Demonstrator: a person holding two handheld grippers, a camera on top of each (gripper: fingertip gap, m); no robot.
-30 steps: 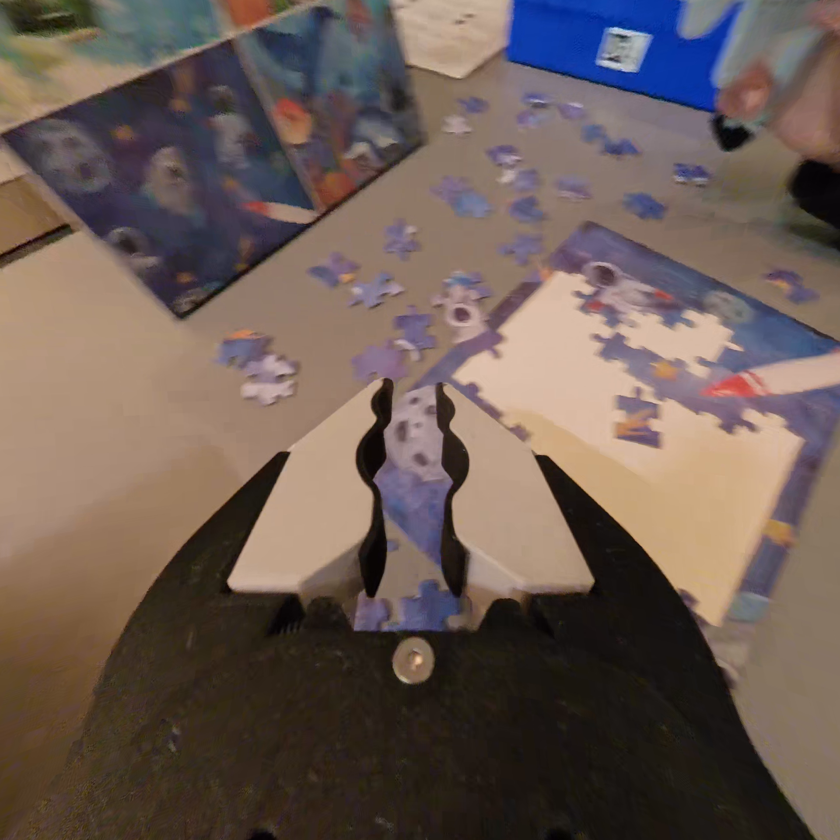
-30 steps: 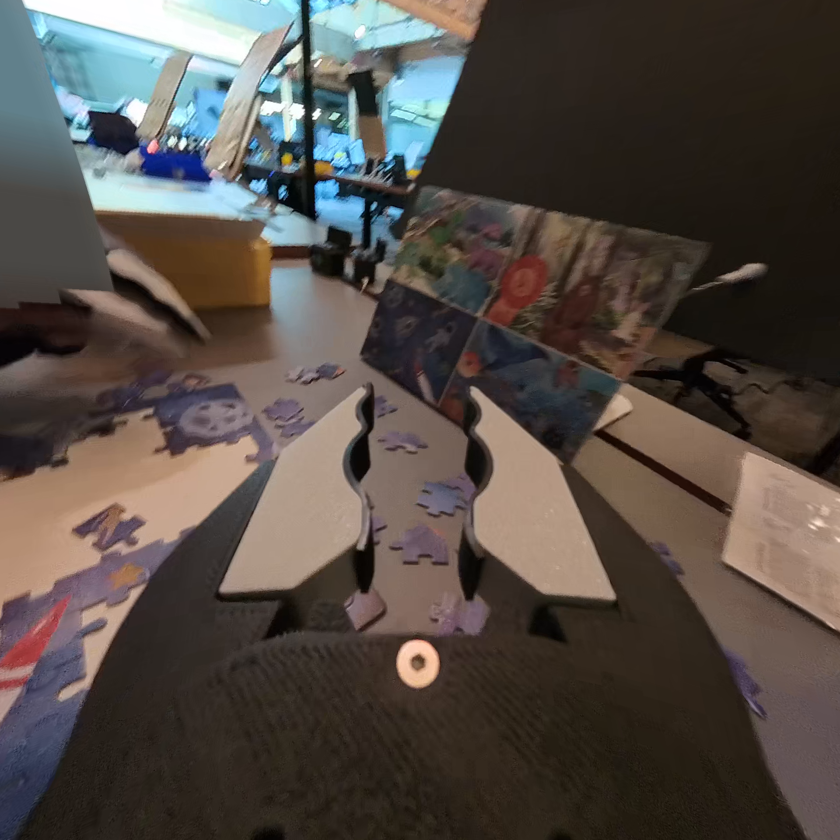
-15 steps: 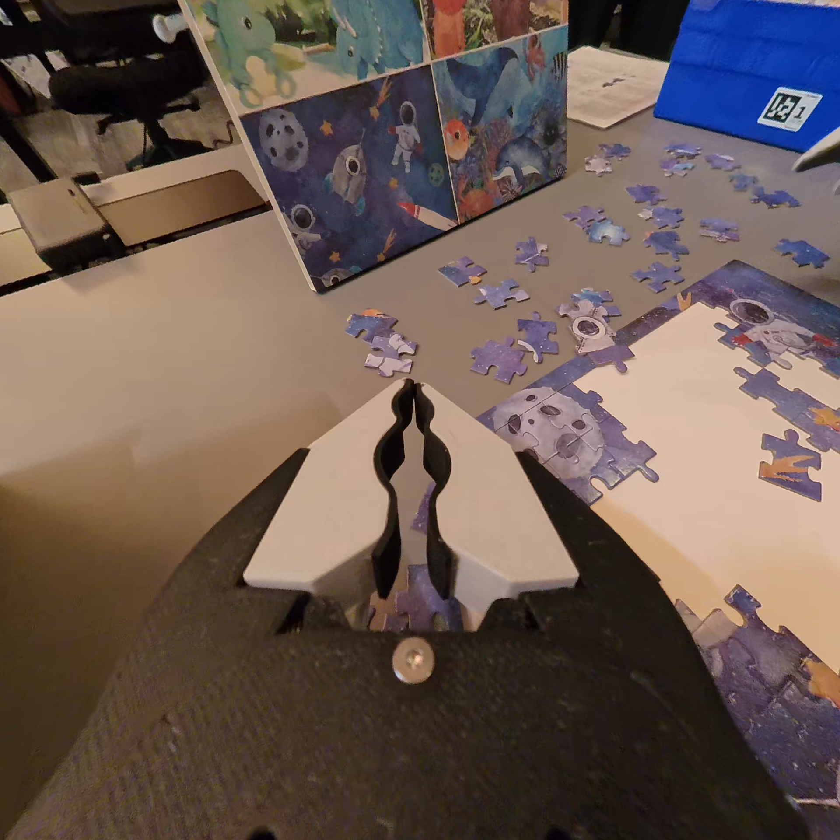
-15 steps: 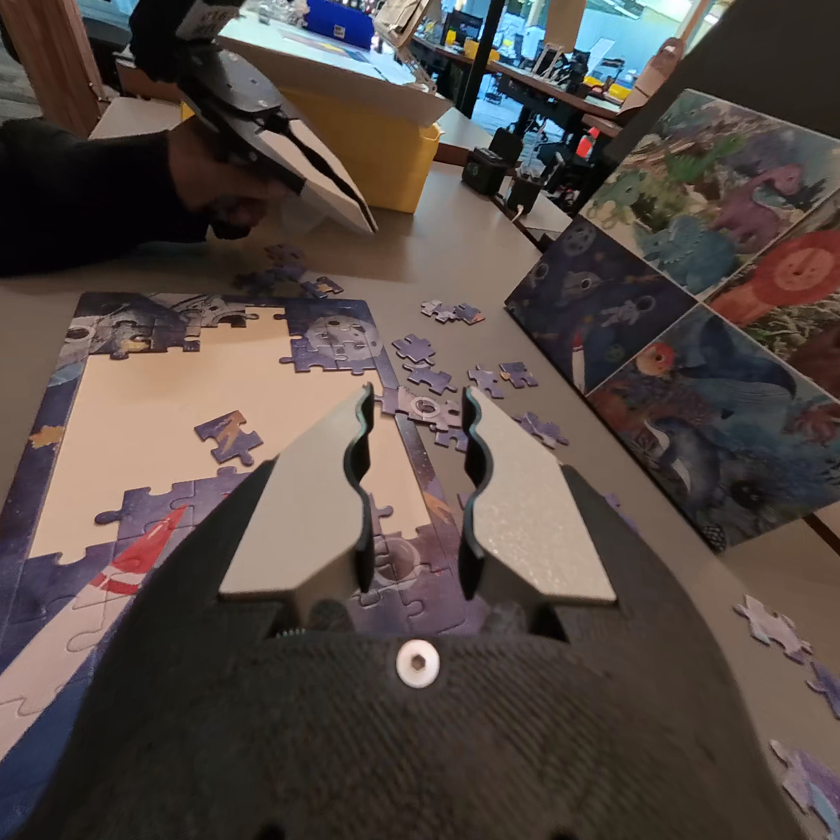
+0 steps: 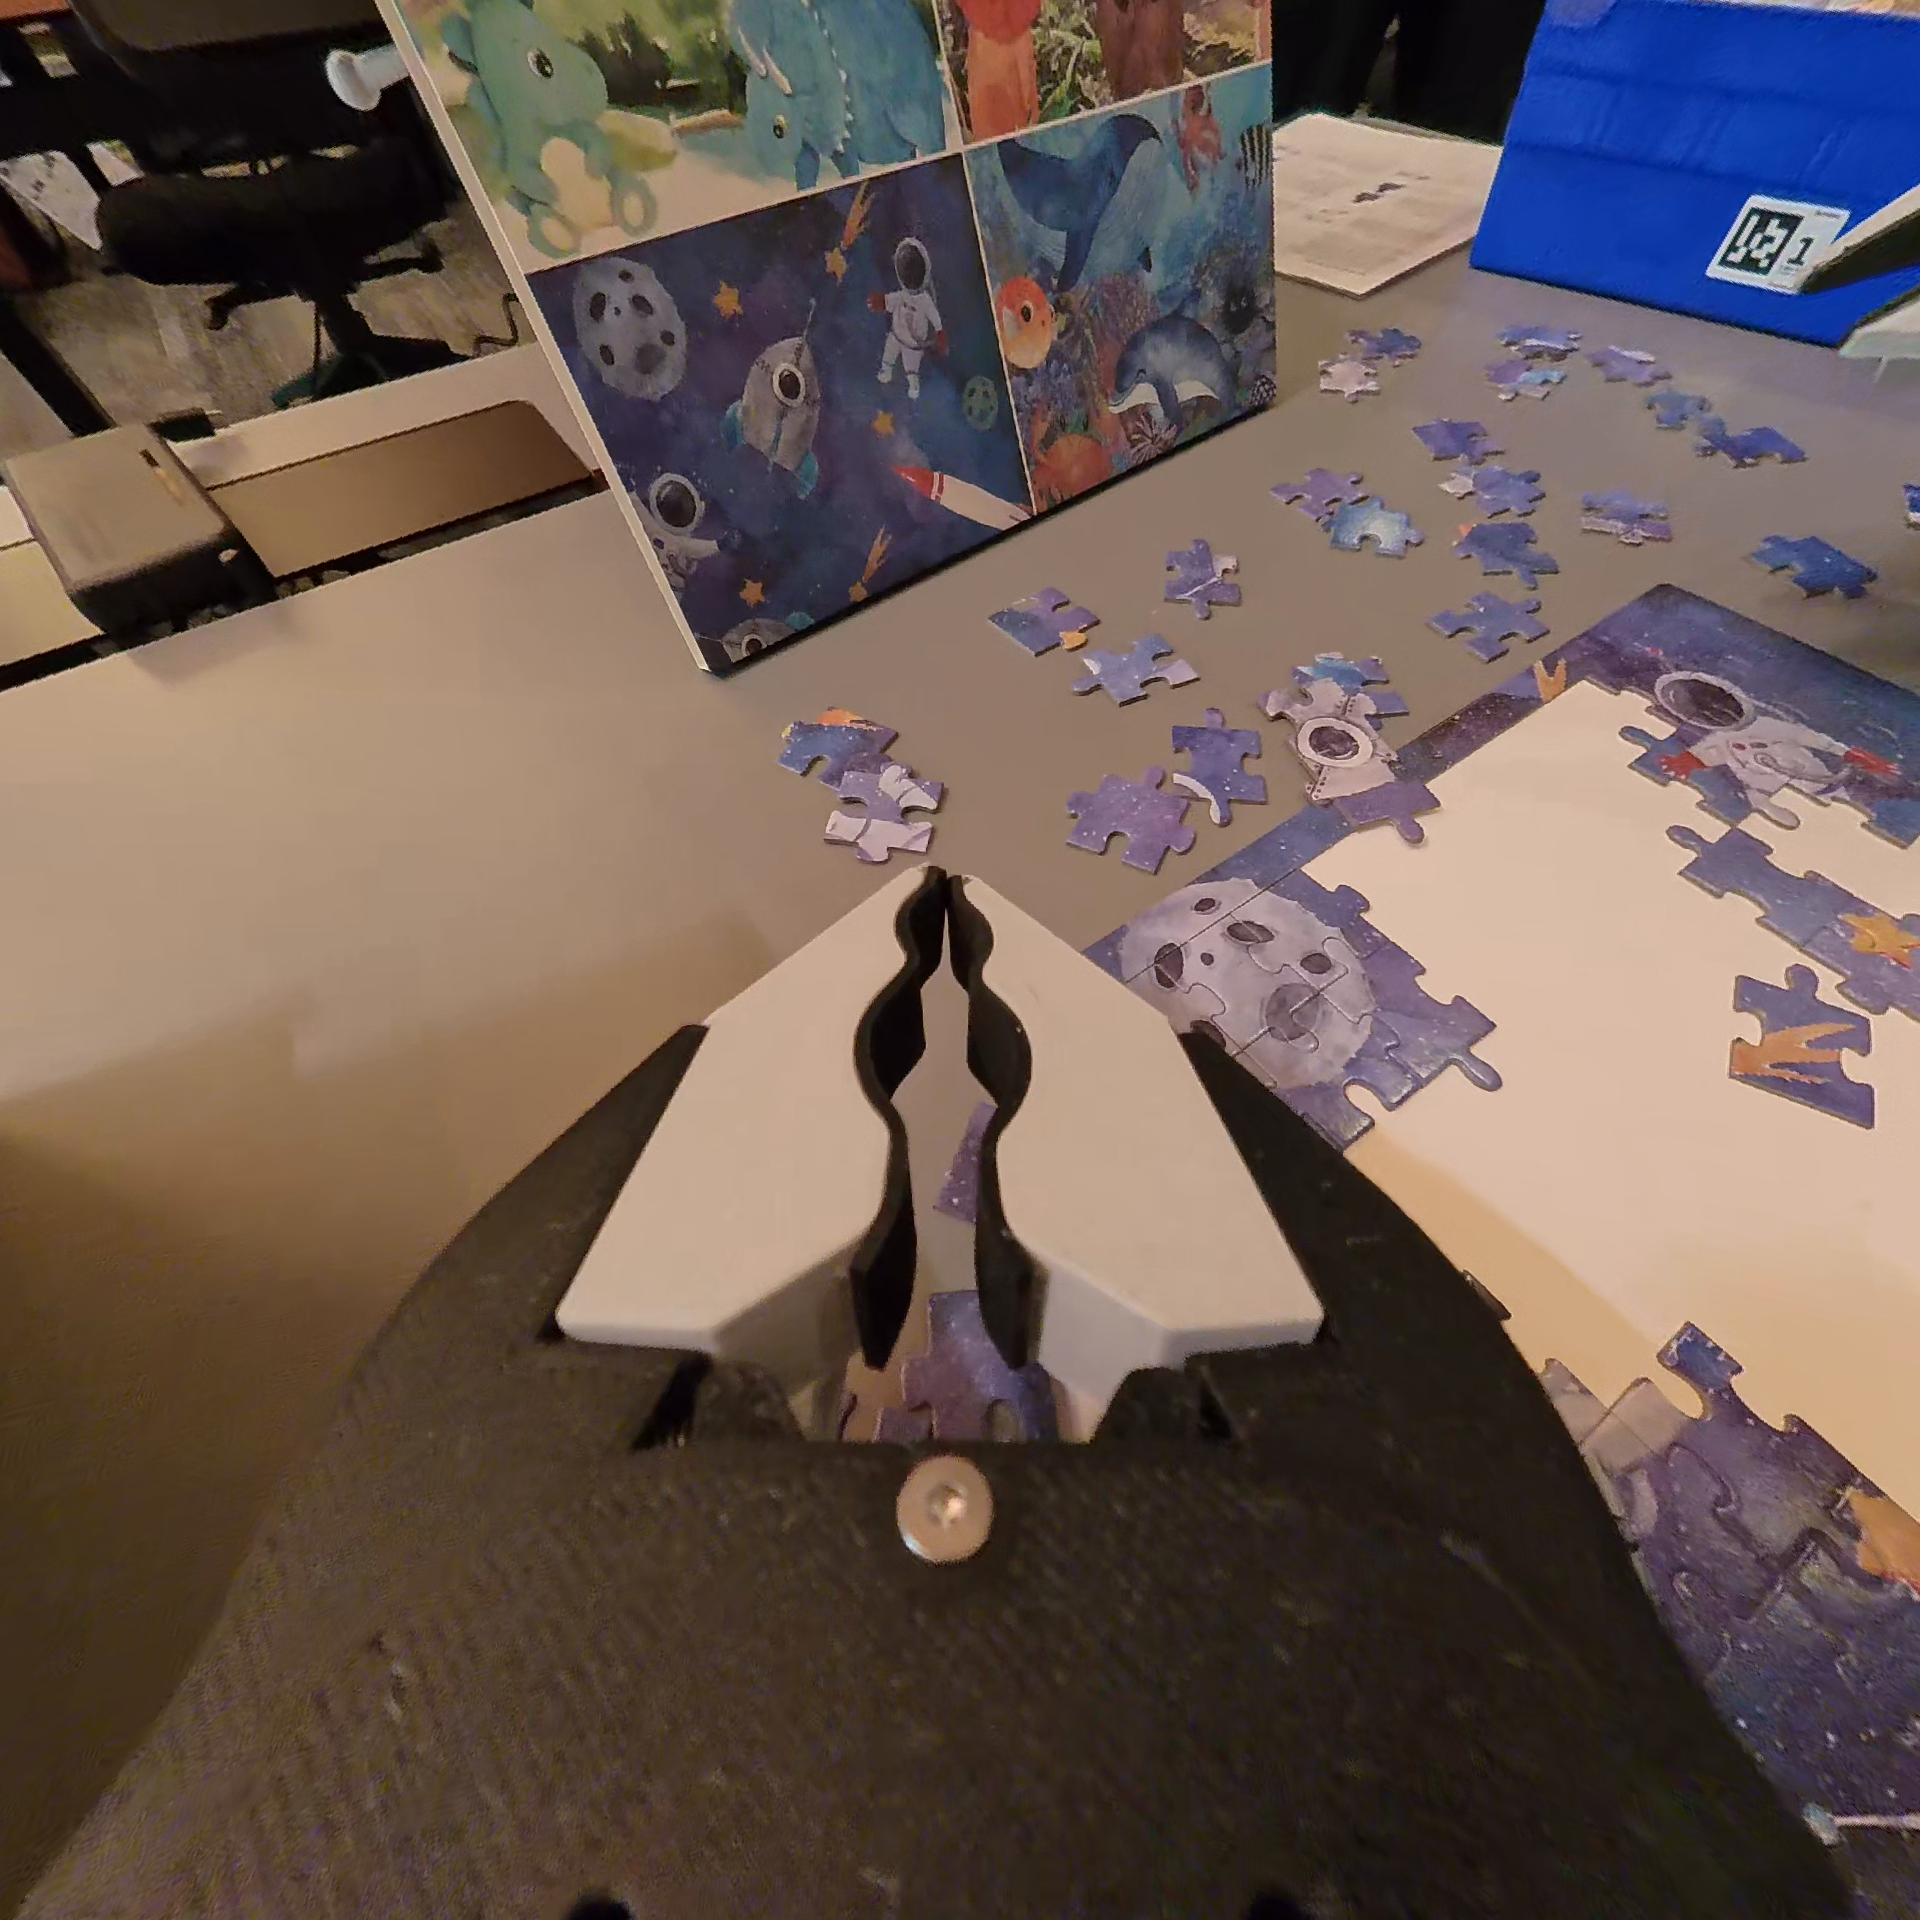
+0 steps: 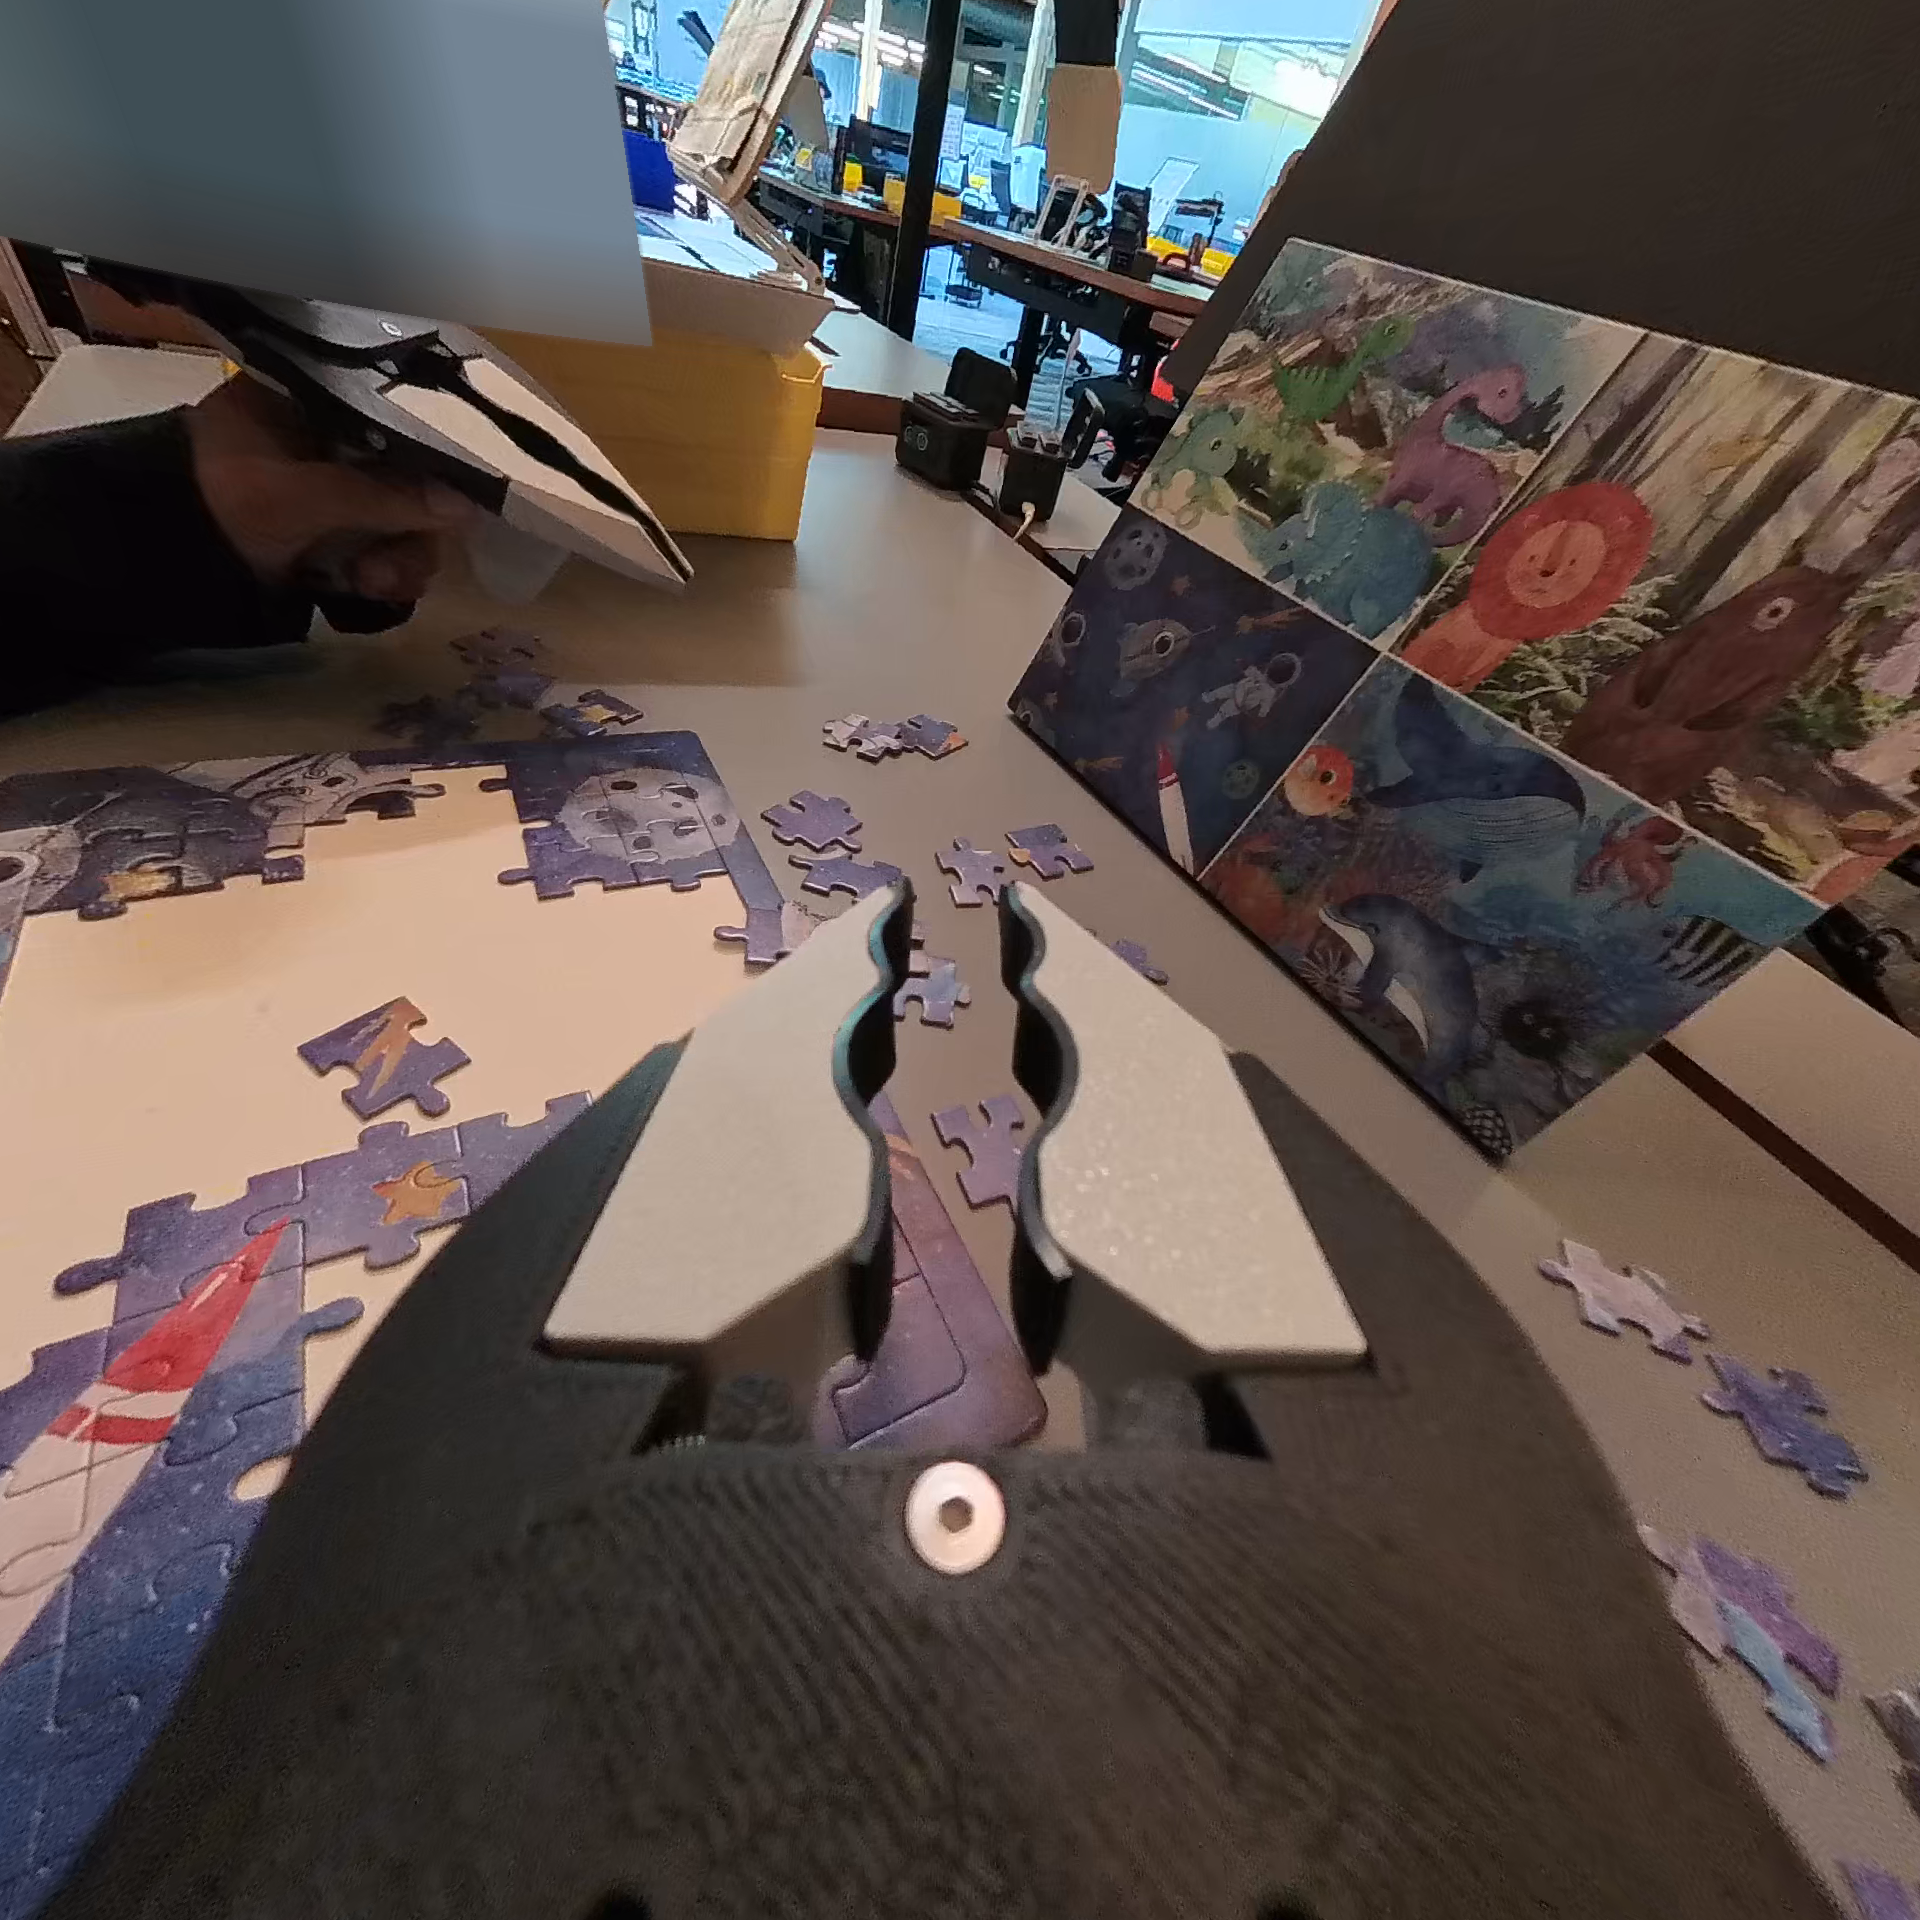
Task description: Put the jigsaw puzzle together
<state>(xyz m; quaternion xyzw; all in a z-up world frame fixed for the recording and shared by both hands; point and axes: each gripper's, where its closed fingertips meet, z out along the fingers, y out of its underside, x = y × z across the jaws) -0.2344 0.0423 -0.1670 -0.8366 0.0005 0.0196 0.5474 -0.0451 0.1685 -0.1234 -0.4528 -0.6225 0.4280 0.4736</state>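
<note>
Left claw (image 5: 943,883): clenched, tips meeting on nothing, above bare table (image 5: 312,883). Right claw (image 6: 956,904): released, over loose pieces (image 6: 935,987) beside the puzzle (image 6: 623,821). Pieces look thin, light and bendable; pinch across opposite edges.

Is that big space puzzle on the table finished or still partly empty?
Partly empty. The space puzzle has its border and moon corner joined, but a wide bare cream middle; loose pieces lie beside it.

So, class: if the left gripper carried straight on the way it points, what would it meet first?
Probably the small overlapping pair of loose puzzle pieces just beyond the left gripper, whose tips are shut. Its height above the table is unclear.
</note>
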